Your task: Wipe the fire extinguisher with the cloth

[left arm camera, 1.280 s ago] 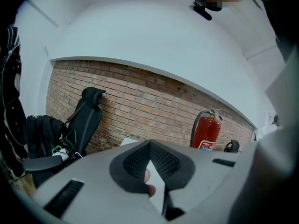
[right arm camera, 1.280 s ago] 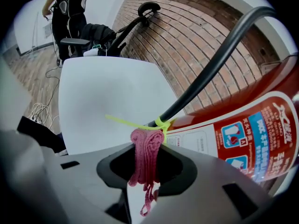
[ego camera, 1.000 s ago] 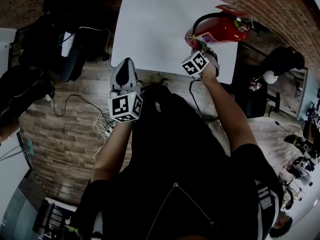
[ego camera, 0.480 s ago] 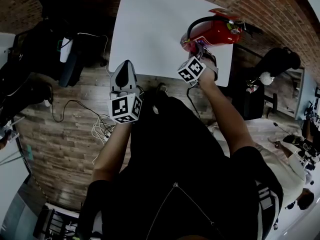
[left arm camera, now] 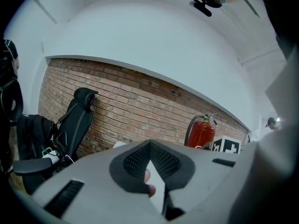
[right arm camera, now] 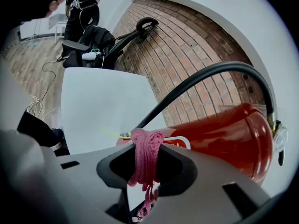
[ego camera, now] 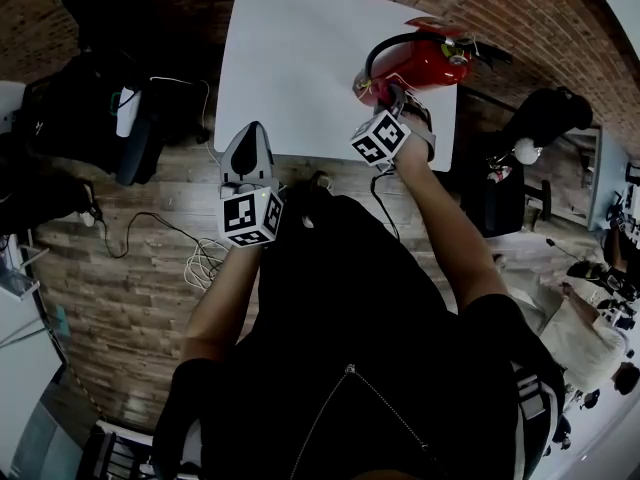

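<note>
The wiping step is in hand. The right tool (right arm camera: 145, 158) is clamped on a bunched pink cloth (right arm camera: 146, 149), pinched between its pads, with a loose tail hanging below the jaws. Just ahead of the jaw tips is the red fire extinguisher (right arm camera: 224, 134). The cloth's front fold lies against or just short of the red body near its white label; the right gripper view does not settle which. The black hose (right arm camera: 205, 78) arcs over the tool. In the head view, the right tool (ego camera: 386, 96) sits at the cylinder's near side, by the right edge of the white tabletop (ego camera: 300, 58).

The left tool (ego camera: 249, 128) hangs well to the left of the right tool, off the near edge of the tabletop and away from the work. Its jaw tips are pressed together and grip nothing. Through the gap behind the tips a small pinkish shape shows, but it cannot be identified. From this tool's view the fire extinguisher (left arm camera: 201, 133) stands upright, ahead and to the right.

The next move likely calls for pressing the cloth firmly on the cylinder and dragging it along the curve, clear of the hose. The unsteadied extinguisher could rock or slide.
</note>
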Demonstrator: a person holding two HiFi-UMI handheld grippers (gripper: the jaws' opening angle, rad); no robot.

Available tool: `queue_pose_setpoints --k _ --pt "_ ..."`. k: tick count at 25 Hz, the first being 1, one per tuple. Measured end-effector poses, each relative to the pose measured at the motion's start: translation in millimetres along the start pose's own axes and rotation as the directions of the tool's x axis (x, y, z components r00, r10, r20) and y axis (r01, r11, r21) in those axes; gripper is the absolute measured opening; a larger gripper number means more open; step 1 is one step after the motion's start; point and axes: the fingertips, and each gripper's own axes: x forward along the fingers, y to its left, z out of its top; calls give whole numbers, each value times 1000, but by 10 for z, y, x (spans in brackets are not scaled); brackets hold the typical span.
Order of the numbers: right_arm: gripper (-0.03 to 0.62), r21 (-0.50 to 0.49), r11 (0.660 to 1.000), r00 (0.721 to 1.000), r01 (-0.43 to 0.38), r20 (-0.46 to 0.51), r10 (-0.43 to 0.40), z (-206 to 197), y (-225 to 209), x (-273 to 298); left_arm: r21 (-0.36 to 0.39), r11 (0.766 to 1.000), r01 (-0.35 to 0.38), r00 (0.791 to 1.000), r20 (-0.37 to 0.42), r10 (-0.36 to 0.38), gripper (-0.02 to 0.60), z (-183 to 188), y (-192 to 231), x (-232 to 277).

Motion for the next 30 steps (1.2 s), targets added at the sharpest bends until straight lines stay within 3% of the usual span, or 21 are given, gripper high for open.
queue_pose_setpoints --k 17,30 --pt "120 93 987 990 130 34 -134 219 -630 -672 7 996 93 996 4 -93 8 91 -58 101" --pt "120 123 958 957 258 101 -270 413 -1132 -1262 16 990 139 990 6 -139 8 158 -165 176"
